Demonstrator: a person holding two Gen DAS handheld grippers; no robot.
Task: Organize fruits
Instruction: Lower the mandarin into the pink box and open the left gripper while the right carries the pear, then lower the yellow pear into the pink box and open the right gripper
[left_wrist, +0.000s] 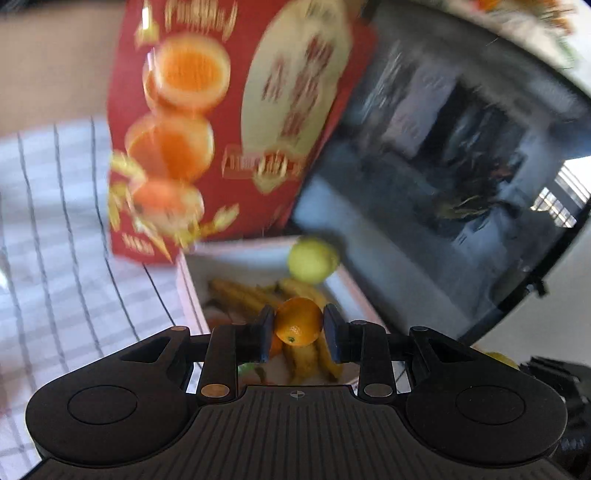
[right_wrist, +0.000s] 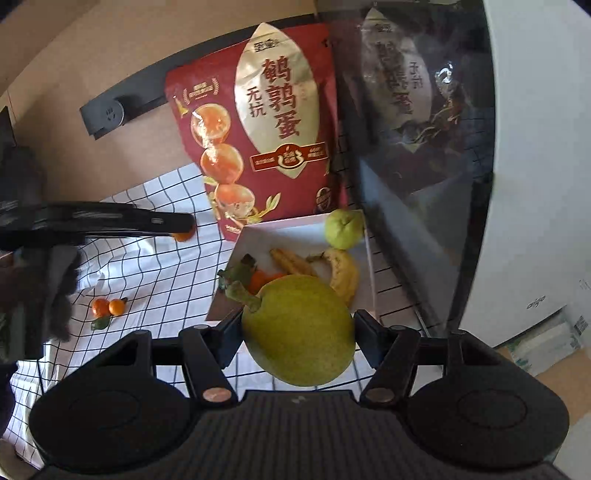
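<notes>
Left claw (left_wrist: 298, 330) pinches a tiny orange (left_wrist: 298, 322); right claw (right_wrist: 298, 334) hugs a big pear (right_wrist: 299, 334). Either fruit could slip and miss the box (right_wrist: 295, 227).

A small orange kumquat (left_wrist: 298, 322) is clamped between the left gripper's (left_wrist: 298, 326) pads, above the white box (right_wrist: 291, 230). A large green-yellow pear (right_wrist: 299, 332), stem pointing left, is gripped by the right gripper (right_wrist: 297, 332). The box holds a small green fruit (right_wrist: 343, 229) in its far corner, two spotted bananas (right_wrist: 343, 271) and an orange piece. Two kumquats (right_wrist: 108, 307) lie well apart from the box, on the checked cloth (right_wrist: 155, 273).
</notes>
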